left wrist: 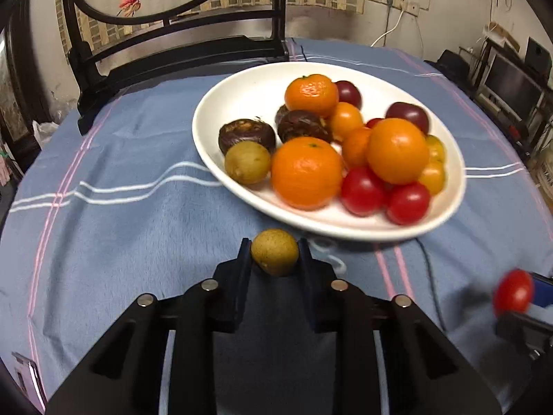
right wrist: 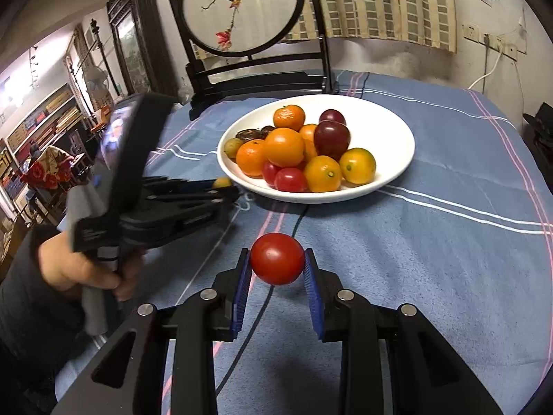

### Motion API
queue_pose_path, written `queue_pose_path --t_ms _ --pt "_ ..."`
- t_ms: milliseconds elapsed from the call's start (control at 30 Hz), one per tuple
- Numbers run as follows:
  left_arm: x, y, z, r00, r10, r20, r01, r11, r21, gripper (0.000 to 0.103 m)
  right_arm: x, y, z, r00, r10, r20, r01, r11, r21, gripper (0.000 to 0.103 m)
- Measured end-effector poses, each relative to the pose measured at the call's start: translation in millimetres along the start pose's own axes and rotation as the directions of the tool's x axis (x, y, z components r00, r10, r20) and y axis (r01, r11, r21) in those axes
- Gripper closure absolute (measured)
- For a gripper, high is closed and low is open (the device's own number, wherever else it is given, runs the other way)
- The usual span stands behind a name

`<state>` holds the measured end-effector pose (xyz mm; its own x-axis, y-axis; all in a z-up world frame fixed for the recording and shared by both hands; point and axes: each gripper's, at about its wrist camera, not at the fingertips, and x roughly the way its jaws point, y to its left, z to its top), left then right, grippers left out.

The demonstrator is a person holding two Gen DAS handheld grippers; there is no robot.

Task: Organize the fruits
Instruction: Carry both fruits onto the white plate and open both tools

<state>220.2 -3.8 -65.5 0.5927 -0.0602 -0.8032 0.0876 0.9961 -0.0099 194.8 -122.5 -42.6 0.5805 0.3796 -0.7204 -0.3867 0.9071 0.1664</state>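
Note:
A white bowl (left wrist: 446,207) on the blue cloth holds oranges, red and yellow cherry tomatoes, dark plums, brown chestnut-like fruits and a green-brown longan; it also shows in the right wrist view (right wrist: 390,159). My left gripper (left wrist: 274,252) is shut on a small green-brown longan (left wrist: 274,251), just in front of the bowl's near rim. My right gripper (right wrist: 277,264) is shut on a red cherry tomato (right wrist: 277,263), held above the cloth short of the bowl. That tomato shows at the right edge of the left wrist view (left wrist: 513,292). The left gripper shows in the right wrist view (right wrist: 223,186).
A dark wooden stand (right wrist: 255,79) with a round embroidered screen stands on the table behind the bowl. A thin dark cable (right wrist: 297,221) runs over the cloth from under the bowl. Shelves and furniture lie beyond the table's left edge.

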Motion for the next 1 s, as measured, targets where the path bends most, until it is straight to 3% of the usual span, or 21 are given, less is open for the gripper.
queue_pose_path --t_ms 233,467,667,1000 --pt "-45 -4 -4 0.994 -0.083 0.066 0.083 0.997 0.006 0.077 -5 0 5 0.999 -0.023 0.024 0.023 1.0 0.01 0.072" --pt "-77 -11 23 0.982 -0.115 0.148 0.114 0.993 0.019 0.077 -18 7 34 0.994 -0.066 0.093 0.071 0.996 -0.056 0.072" --pt "-56 -8 60 0.986 -0.084 0.142 0.091 0.995 -0.04 0.077 -7 3 72 0.979 -0.124 0.164 0.138 0.988 -0.073 0.072" --pt "-4 5 91 0.995 -0.059 0.087 0.07 0.989 -0.131 0.074 54 -17 108 0.988 -0.117 0.105 0.117 0.993 0.005 0.071"
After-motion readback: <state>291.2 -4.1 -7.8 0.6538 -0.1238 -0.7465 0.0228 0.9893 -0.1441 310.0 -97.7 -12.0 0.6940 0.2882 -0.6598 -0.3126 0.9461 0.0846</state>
